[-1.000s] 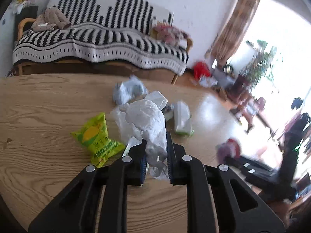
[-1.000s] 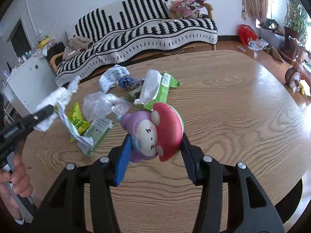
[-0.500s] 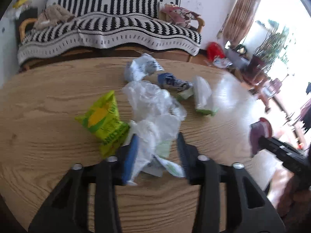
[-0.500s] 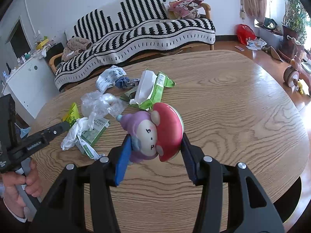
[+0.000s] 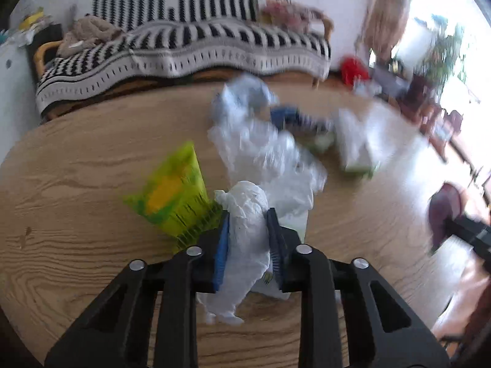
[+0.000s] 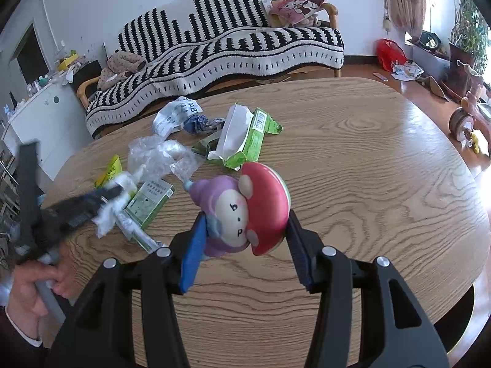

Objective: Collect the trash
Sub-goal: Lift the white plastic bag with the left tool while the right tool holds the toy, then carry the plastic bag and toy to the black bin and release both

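You are closing the left gripper (image 5: pixel 247 239) on a crumpled white tissue wad (image 5: pixel 245 214) (soft, weightless, squeeze its middle) just beside the yellow-green snack packet (image 5: pixel 172 196); the right gripper (image 6: pixel 244 233) is pinching a mushroom-capped toy (image 6: pixel 242 211).

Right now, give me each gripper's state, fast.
Left gripper: jaws closing, white wrapper between them.
Right gripper: shut on the toy.

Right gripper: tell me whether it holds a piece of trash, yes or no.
No: the right gripper is clamped on a toy figure with a red cap and purple body, not a wrapper.
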`<move>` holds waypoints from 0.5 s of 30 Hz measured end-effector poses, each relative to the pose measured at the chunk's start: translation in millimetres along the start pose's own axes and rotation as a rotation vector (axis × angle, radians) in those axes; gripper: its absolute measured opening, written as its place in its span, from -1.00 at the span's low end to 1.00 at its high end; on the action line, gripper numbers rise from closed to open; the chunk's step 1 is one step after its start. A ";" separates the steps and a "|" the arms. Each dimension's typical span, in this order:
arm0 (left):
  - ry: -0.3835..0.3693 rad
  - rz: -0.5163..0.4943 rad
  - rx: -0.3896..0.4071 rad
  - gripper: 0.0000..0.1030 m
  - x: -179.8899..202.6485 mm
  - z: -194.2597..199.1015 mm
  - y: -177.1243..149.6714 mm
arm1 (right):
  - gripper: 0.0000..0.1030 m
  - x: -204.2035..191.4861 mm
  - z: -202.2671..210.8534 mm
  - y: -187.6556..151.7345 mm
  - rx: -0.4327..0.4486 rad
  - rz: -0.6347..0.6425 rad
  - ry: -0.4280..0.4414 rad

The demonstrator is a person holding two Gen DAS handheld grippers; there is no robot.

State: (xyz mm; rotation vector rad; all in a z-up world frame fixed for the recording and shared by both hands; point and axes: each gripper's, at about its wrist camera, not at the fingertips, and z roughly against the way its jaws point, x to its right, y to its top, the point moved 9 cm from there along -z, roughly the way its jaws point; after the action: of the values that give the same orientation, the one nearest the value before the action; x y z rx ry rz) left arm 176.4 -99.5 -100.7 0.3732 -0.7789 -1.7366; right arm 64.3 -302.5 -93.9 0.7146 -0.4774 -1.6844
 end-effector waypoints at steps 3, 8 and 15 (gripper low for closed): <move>-0.061 0.053 0.084 -0.59 1.3 35.4 21.2 | -0.02 1.8 -0.9 0.4 0.001 -0.003 0.000; -0.103 0.067 0.132 -0.59 15.9 60.6 30.6 | -0.02 0.1 1.3 0.8 0.006 -0.002 0.003; -0.119 -0.006 0.097 -0.59 64.0 53.9 19.0 | -0.02 25.4 20.0 -0.9 0.029 -0.027 -0.027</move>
State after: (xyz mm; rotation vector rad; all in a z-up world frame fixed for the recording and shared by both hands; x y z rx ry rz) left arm 137.6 -145.7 -39.6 0.3403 -0.9515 -1.7422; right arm 46.8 -328.2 -85.1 0.7235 -0.5144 -1.7172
